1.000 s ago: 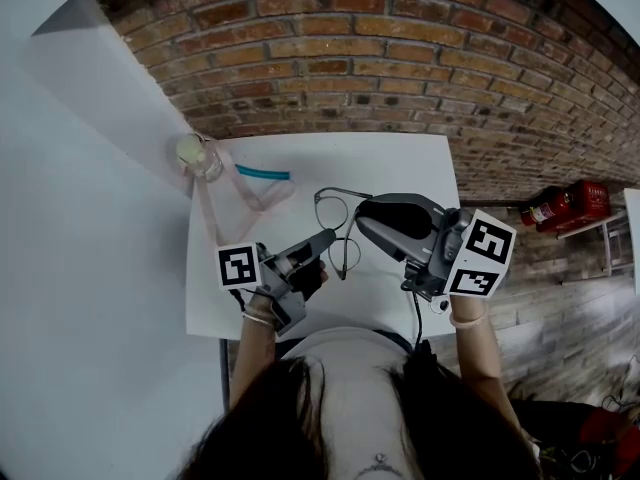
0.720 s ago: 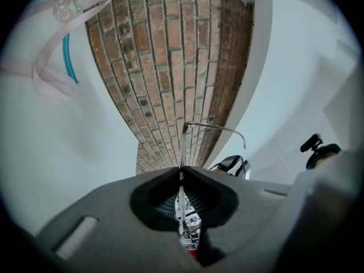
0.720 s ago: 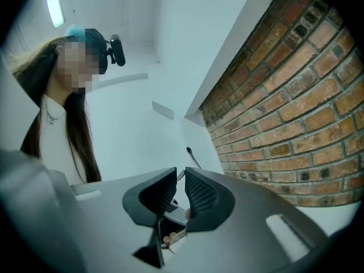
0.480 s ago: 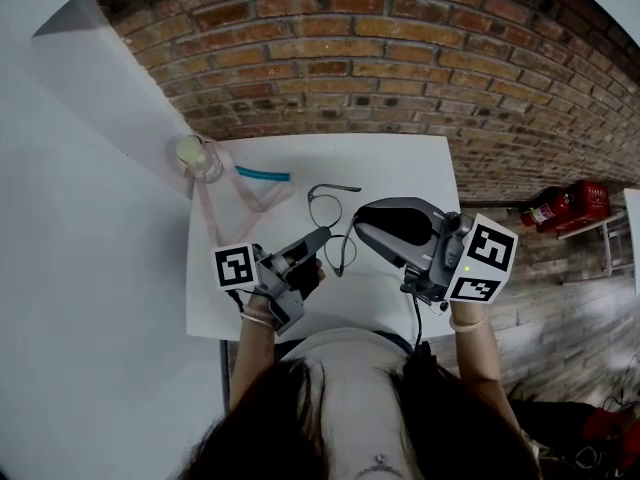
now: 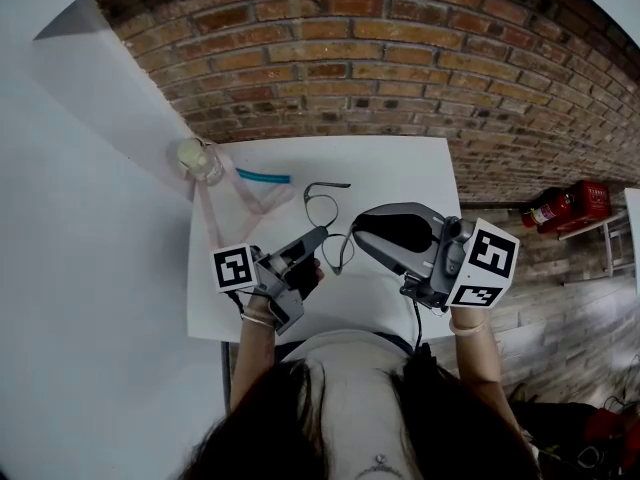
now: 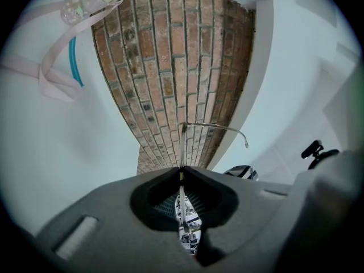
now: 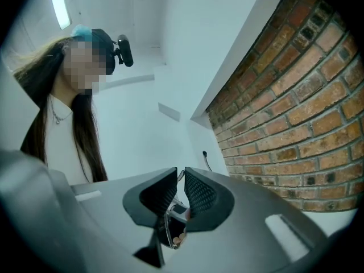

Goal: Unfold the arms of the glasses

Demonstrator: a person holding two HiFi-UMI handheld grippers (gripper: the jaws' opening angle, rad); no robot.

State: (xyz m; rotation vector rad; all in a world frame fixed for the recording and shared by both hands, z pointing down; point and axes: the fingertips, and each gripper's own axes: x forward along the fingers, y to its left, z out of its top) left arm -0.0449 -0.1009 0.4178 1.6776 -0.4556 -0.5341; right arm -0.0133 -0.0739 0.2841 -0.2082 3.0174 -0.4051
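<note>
Thin wire-rimmed glasses (image 5: 328,226) upright, one arm swung open.

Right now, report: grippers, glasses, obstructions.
Left gripper shut on glasses. Right gripper jaws just closing, glasses arm between them, unclamped. One arm out. Pink strap apart.

No text, label, brand or number is legible anywhere here.

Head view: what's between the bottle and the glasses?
In the head view, a teal strip and a pink strap's loop lie between the bottle and the glasses.
</note>
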